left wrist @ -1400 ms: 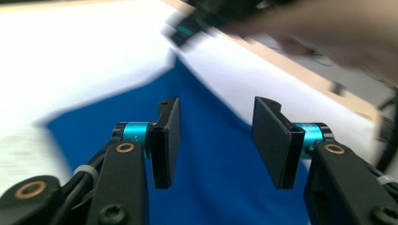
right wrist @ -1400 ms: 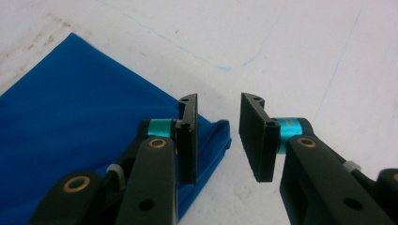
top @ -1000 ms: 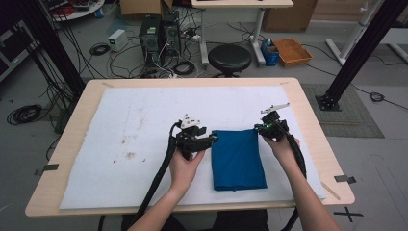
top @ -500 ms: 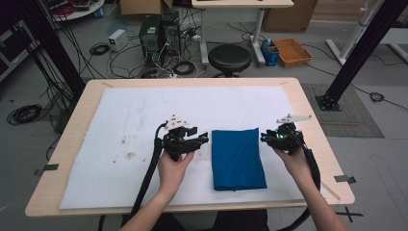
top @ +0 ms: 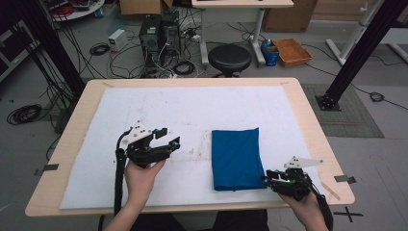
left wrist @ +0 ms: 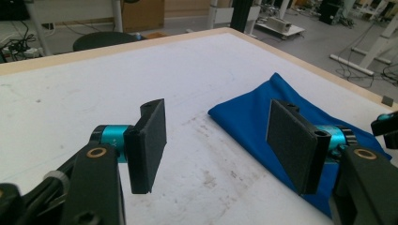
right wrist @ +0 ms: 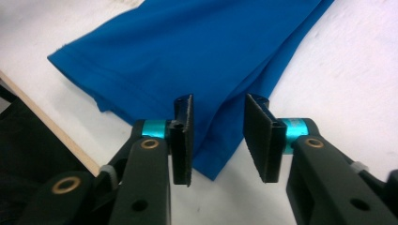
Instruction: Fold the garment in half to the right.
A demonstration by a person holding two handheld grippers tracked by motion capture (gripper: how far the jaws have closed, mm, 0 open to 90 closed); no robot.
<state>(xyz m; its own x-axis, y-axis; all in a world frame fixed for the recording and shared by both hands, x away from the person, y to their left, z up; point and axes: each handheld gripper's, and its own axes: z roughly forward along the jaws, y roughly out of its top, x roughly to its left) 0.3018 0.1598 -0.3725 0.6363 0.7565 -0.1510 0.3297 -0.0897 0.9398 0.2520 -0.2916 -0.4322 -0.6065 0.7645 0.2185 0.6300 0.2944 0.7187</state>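
Just ahead of the right gripper (right wrist: 218, 140), jaws partly apart, lies the blue cloth's (top: 235, 156) near corner, seemingly the next pinch, while the left gripper (top: 163, 140) waits wide.

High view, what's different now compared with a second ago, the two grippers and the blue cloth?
Both grippers have drawn away from the far end of the blue cloth. The left gripper went out to its left, open over the white mat. The right gripper came back toward the person, open at the cloth's near right corner. Neither holds anything. The cloth stays folded in place.
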